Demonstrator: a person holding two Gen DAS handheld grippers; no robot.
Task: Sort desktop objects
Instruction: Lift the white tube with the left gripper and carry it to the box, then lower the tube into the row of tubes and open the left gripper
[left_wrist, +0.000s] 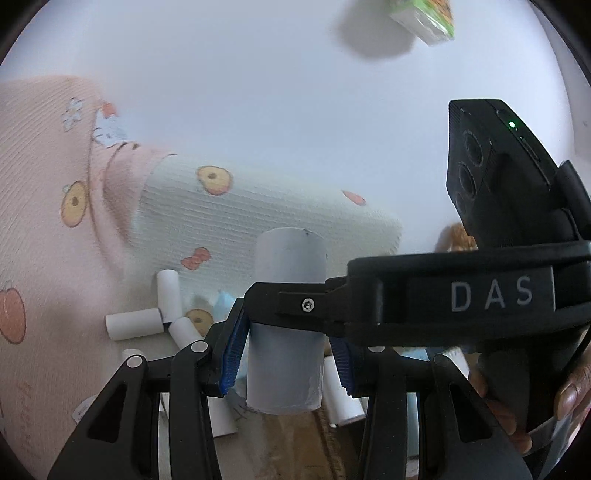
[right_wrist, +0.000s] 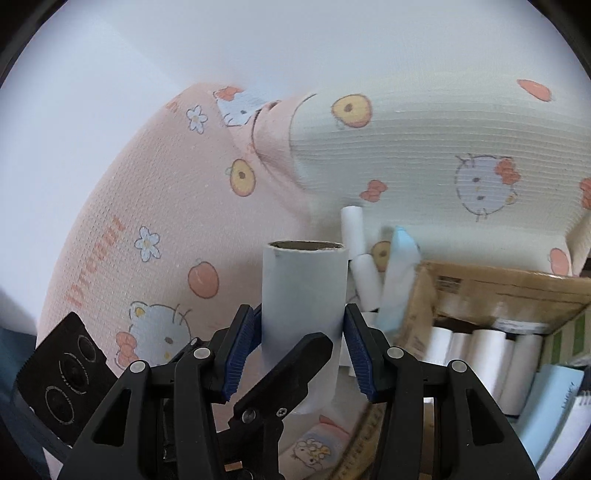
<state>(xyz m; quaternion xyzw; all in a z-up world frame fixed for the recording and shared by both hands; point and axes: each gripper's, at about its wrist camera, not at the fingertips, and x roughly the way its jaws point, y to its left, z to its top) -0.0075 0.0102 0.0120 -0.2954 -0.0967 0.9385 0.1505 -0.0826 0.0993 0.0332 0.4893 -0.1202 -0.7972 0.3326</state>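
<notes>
A grey paper-wrapped cardboard tube (left_wrist: 286, 325) stands upright between both grippers. My left gripper (left_wrist: 288, 363) has its blue pads (left_wrist: 232, 358) at the tube's sides; the left pad touches, and a narrow gap shows at the right pad. My right gripper (right_wrist: 301, 350) closes its blue pads (right_wrist: 240, 350) on the same tube (right_wrist: 304, 295); its body crosses the left wrist view (left_wrist: 443, 299). A left finger (right_wrist: 280, 373) crosses in front of the tube in the right wrist view.
Pink and white cartoon-print cloth (left_wrist: 55, 221) lies behind and left. Several small white paper rolls (left_wrist: 135, 324) lie by it. An open cardboard box (right_wrist: 498, 295) holds several white rolls (right_wrist: 487, 354) at right. A green-and-white packet (left_wrist: 424, 18) lies at the far top on the white table.
</notes>
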